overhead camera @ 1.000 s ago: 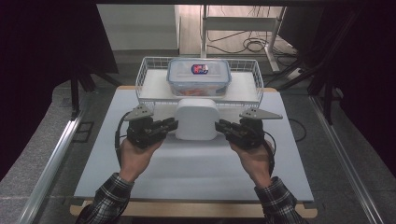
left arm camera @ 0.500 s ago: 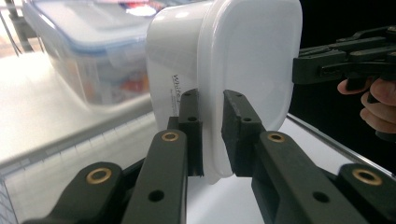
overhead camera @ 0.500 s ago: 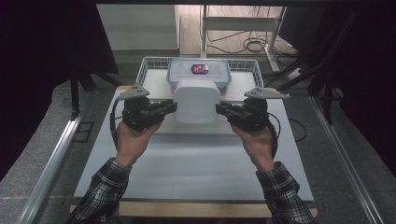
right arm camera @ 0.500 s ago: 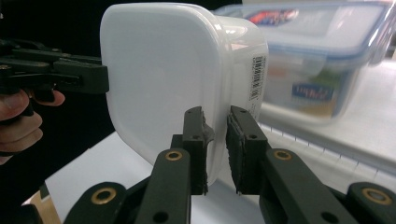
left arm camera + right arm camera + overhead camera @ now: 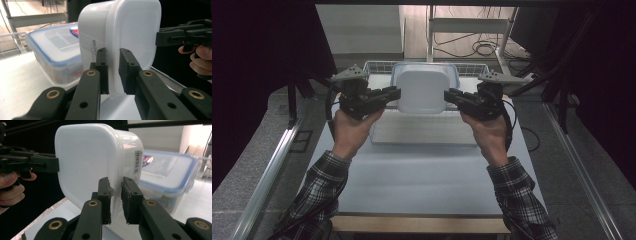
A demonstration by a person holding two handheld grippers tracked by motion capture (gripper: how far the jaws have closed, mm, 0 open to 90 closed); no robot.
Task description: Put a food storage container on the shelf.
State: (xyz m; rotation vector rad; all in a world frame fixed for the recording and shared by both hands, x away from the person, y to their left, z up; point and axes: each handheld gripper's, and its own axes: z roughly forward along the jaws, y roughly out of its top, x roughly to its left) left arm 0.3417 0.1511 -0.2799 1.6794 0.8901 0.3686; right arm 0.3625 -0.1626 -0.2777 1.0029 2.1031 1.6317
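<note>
Slip risk: white tub (image 5: 420, 91) pinched by thin rim only
Left gripper (image 5: 393, 93) and right gripper (image 5: 451, 95) nearly closed on rim; twist drops it on lidded box (image 5: 51, 47)

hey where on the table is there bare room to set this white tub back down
The white tub hangs between the left claw and the right claw. Bare room: the table between the grey slab and the near edge, between the two sleeves. Crowded: the far end, where the wire basket holds the blue-rimmed box.

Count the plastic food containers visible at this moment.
2. A white container is held up between the left claw and right claw; a blue-rimmed lidded container sits in the wire basket behind. Others may be hidden.
</note>
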